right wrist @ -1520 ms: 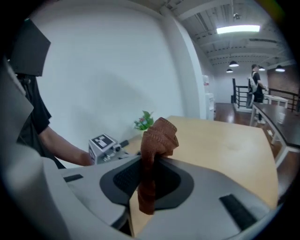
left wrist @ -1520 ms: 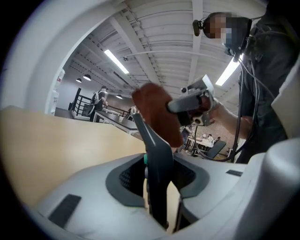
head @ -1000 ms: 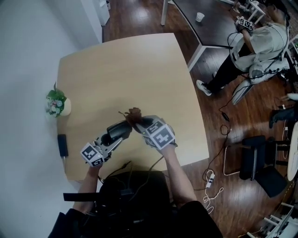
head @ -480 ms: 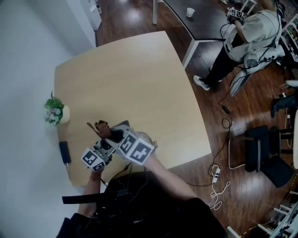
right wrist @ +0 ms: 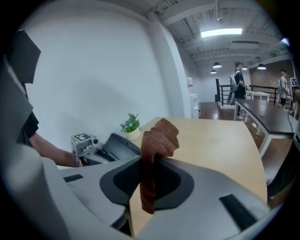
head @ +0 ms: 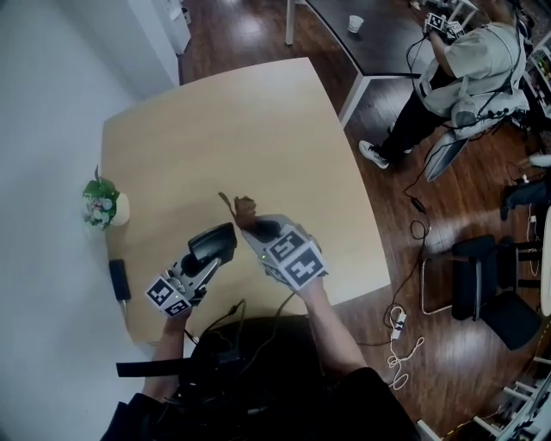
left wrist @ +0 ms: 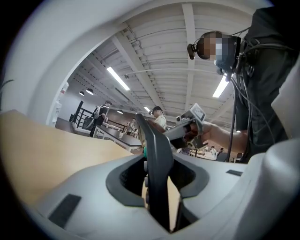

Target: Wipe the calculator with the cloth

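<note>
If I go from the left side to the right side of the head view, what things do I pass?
A little plant → calculator → white cup → black chair.

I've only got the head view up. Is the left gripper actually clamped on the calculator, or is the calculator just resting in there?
Observer: Clamped. In the left gripper view, the left gripper has both jaws pressed against the calculator, which stands edge-on between them.
Operator: And the other one, has it got a proper hold?
Observer: Yes. In its own view, the right gripper pinches the brown cloth between its jaws.
Operator: How does it sit in there?
Observer: A bunched fold stands above the jaws, and a strip hangs down below them.
</note>
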### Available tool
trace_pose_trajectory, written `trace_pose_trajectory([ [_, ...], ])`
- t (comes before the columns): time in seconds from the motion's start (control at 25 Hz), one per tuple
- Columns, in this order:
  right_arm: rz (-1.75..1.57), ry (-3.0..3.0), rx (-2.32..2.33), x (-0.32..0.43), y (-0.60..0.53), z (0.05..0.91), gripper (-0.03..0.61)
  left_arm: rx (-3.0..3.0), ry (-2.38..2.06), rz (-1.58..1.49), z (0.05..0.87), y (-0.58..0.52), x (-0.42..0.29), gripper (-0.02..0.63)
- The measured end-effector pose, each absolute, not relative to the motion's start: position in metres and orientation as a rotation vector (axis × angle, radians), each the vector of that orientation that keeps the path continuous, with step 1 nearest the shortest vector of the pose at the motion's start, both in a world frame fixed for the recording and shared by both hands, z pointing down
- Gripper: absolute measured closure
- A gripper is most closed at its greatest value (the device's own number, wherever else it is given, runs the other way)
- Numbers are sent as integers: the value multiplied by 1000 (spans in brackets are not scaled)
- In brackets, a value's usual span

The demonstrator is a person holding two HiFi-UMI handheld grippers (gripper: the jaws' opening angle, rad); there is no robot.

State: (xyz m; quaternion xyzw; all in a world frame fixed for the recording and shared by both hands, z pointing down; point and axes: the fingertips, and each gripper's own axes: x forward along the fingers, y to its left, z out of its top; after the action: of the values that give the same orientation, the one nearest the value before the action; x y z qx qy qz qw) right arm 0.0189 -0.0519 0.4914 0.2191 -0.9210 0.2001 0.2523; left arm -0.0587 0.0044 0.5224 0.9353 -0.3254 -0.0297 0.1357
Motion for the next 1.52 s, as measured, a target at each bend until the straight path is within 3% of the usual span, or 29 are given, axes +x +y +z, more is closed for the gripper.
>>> trace_pose_trajectory([
  [0.16,440,-2710,323,-45,-4,428,511,2710,-931,-67,523,4,-53,477],
  [0.28,353,-2679,202,-75,15,437,511,2717,-913,-103,516,6,-50,477],
  [0.48,504,-2614,371,-36,-26,469,508,2634,-875,-301,505,9,-66,477],
  [0.72,598,-2459,590,43,-58,520,512,2271,-641,-817,493,7,-106,472],
  [0.84,612,-2609,592,41,-60,495,511,2012,-418,-1043,474,1,-110,469],
  [1.12,148,-2984,394,-28,-59,383,511,1871,-251,-1157,454,-1,-101,472],
  [1.52,-28,-2794,69,-35,22,429,511,1824,-356,-1258,446,-20,-122,472],
])
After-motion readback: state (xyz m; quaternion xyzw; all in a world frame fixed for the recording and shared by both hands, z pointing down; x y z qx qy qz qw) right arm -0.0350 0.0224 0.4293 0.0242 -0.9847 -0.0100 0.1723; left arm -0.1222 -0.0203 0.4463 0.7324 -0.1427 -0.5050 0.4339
